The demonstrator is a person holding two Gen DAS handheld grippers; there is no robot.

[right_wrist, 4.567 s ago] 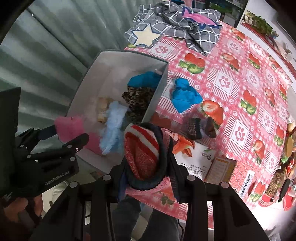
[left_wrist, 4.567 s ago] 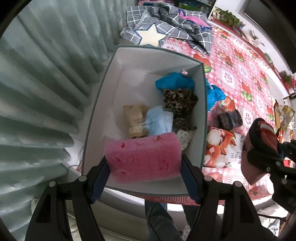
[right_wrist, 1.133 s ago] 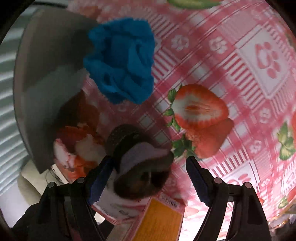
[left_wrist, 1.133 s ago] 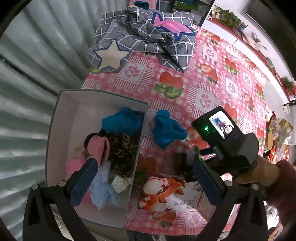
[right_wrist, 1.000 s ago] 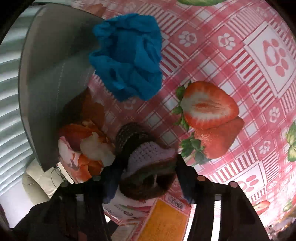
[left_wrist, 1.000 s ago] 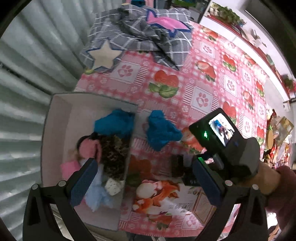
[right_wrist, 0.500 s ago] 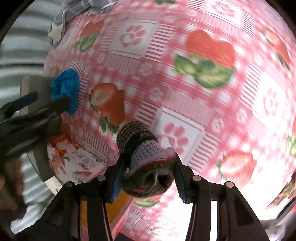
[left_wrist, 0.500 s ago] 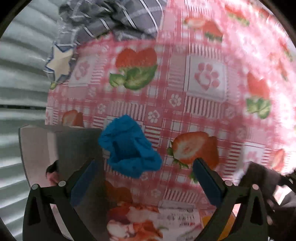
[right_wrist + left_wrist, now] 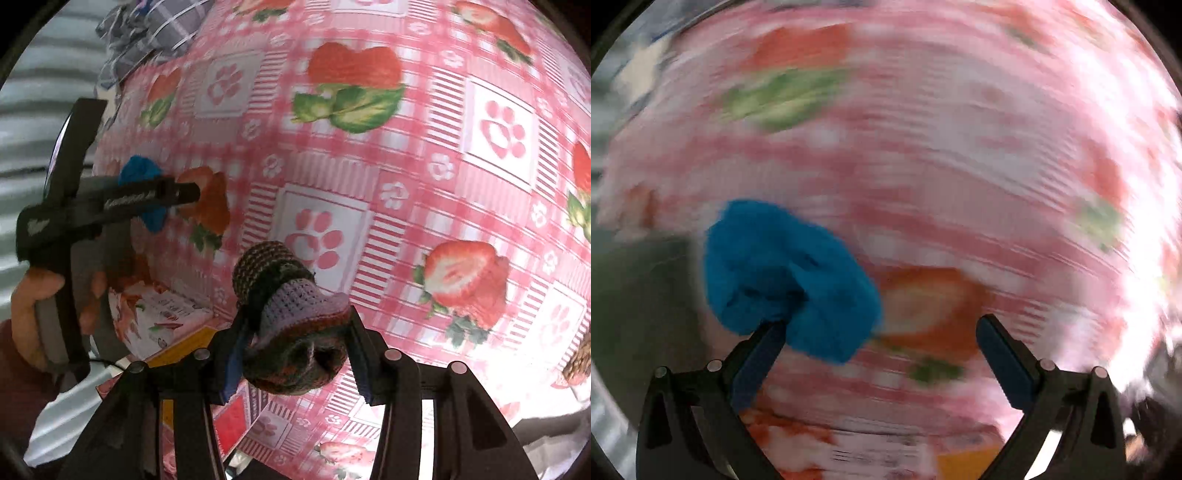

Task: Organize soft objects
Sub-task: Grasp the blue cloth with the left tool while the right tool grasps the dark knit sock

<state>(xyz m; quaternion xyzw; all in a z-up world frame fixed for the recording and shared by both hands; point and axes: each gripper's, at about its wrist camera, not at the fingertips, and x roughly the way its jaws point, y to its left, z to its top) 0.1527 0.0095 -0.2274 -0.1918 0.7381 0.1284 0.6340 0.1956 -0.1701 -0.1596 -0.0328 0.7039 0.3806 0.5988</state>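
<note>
A crumpled blue cloth [image 9: 786, 273] lies on the pink strawberry tablecloth [image 9: 960, 166]. My left gripper [image 9: 879, 332] is open, low over the table, its left finger against the cloth's near edge; the view is motion-blurred. The blue cloth also shows in the right wrist view [image 9: 142, 171], partly hidden by the left gripper [image 9: 184, 194]. My right gripper [image 9: 293, 347] is shut on a rolled knitted sock [image 9: 288, 314], brown, green and lilac, held above the tablecloth [image 9: 406, 166].
The grey storage box's wall [image 9: 639, 295] stands just left of the blue cloth. A printed booklet [image 9: 162, 310] and an orange packet [image 9: 188, 339] lie near the table's front. A grey checked blanket [image 9: 147, 26] is at the far end.
My left gripper has dropped fast toward the blue cloth, now at its left finger. My right gripper has closed on the knitted sock and lifted it off the table, swinging right.
</note>
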